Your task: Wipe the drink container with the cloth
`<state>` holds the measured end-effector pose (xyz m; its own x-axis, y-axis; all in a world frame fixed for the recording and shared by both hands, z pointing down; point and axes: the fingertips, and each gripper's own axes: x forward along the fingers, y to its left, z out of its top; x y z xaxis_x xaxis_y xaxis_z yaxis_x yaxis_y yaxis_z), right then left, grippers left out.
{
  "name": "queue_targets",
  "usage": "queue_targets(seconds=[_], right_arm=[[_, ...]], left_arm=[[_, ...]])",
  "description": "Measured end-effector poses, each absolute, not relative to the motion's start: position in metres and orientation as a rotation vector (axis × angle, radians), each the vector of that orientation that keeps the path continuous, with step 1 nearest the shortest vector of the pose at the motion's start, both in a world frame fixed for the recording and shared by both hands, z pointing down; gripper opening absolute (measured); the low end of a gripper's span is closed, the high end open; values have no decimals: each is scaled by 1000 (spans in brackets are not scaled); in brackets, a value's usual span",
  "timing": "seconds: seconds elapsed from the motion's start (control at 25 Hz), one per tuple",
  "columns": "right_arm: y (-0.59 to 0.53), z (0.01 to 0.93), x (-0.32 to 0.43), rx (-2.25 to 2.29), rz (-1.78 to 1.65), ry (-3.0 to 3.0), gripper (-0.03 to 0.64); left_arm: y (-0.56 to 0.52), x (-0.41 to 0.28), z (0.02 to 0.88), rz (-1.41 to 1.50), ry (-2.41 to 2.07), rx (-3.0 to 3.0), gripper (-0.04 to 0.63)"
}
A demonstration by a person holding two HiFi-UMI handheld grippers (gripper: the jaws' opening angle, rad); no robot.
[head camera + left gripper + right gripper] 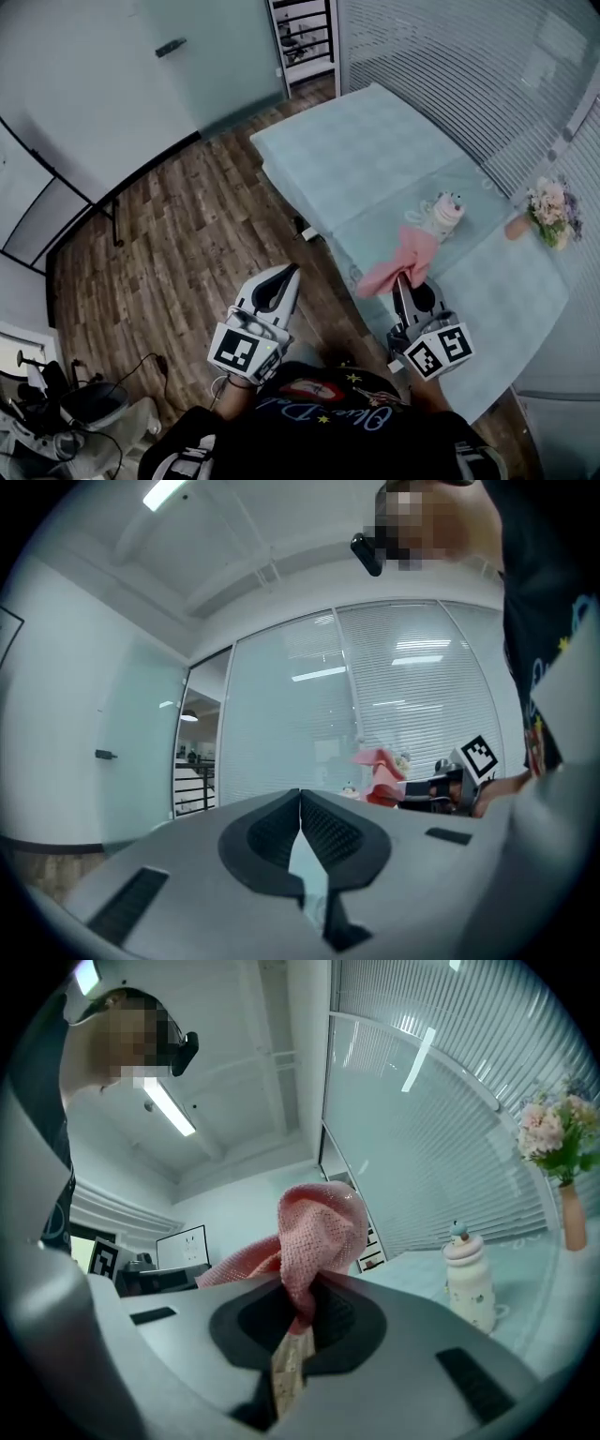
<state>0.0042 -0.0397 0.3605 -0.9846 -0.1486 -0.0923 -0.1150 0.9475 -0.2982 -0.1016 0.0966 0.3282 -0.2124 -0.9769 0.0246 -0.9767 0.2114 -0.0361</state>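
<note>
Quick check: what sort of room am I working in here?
Probably an office or meeting room: glass walls hung with blinds, what looks like a whiteboard on a far wall, and a wood floor around a covered table.

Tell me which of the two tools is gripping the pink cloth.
The right tool: its jaws are shut on the pink cloth, which bunches above them. The left tool has its jaws together with nothing between them.

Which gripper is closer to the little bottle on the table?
Right. The right gripper, holding the pink cloth, sits just short of the bottle; the left gripper is farther back, over the wooden floor.
</note>
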Motion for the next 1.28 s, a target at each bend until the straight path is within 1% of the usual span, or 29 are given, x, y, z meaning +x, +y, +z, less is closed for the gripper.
queue_targets(seconds=[0.24, 0.6, 0.8, 1.04, 1.28], right_arm=[[-51, 371, -9, -420, -480, 2994, 14], [-117, 387, -43, -943, -545, 2882, 14], [-147, 409, -60, -1170, -583, 2775, 14], [-179, 427, -81, -1308, -642, 2702, 14], [-205, 439, -78, -1401, -785, 2538, 14]], left_arm=[[31, -122, 329, 9, 2197, -2246, 5], [-91, -161, 322, 29, 1715, -2613, 5], [-141, -176, 337, 46, 1488, -2768, 5], [-171, -184, 339, 45, 1292, -2869, 5], [-190, -187, 342, 48, 1188, -2937, 5]])
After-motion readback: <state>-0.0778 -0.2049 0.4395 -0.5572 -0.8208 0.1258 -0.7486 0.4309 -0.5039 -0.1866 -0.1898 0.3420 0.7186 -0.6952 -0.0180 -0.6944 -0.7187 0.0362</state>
